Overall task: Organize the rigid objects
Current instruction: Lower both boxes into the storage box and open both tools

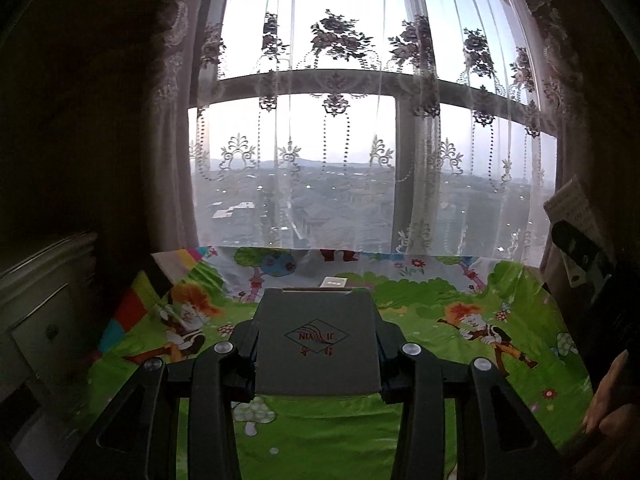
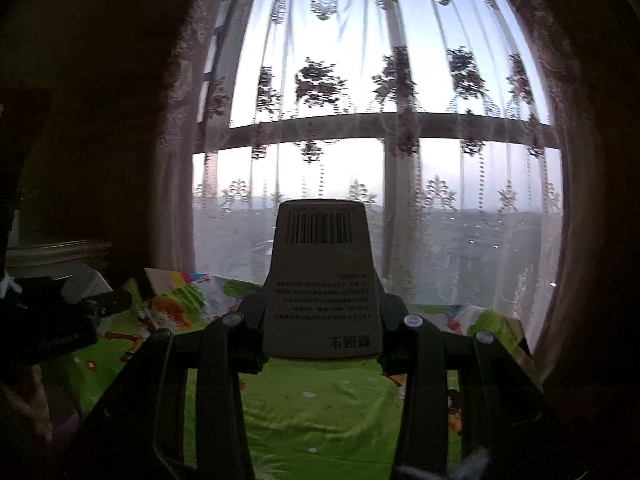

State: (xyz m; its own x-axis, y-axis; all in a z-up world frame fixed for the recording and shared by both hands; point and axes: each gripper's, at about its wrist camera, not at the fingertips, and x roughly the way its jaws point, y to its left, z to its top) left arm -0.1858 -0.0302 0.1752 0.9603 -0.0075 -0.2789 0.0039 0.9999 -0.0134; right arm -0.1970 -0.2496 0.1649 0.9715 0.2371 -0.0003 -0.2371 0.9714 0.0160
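My left gripper [image 1: 318, 344] is shut on a grey flat box [image 1: 316, 344] with a red diamond logo, held level above the green cartoon-print cloth [image 1: 440, 308]. My right gripper [image 2: 322, 320] is shut on a second grey box [image 2: 322, 280] with a barcode and printed text, held above the same cloth [image 2: 320, 400]. The right gripper with its box shows at the right edge of the left wrist view [image 1: 580, 248]. The left gripper shows dark at the left edge of the right wrist view [image 2: 60, 320]. A small white item [image 1: 334, 282] lies on the cloth just beyond the left box.
A lace curtain [image 1: 340, 120] hangs over a large window right behind the cloth's far edge. A pale cabinet with drawers [image 1: 44, 320] stands at the left. Dark drapes frame both sides.
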